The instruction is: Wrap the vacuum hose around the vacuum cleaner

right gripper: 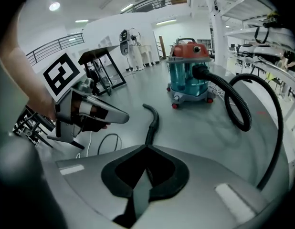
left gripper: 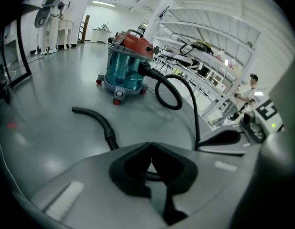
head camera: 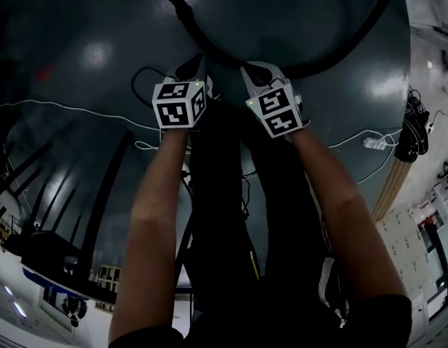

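Both pairs of jaws are closed, with nothing between them: your left gripper (left gripper: 151,147) and your right gripper (right gripper: 146,149) point down side by side over the grey floor (head camera: 72,143). Just ahead of their tips the black vacuum hose (head camera: 209,49) lies on the floor, and its free end (left gripper: 92,113) is bent. Farther away the hose rises in a loop to the vacuum cleaner (right gripper: 188,70), which stands upright with its red top and blue-green tank.
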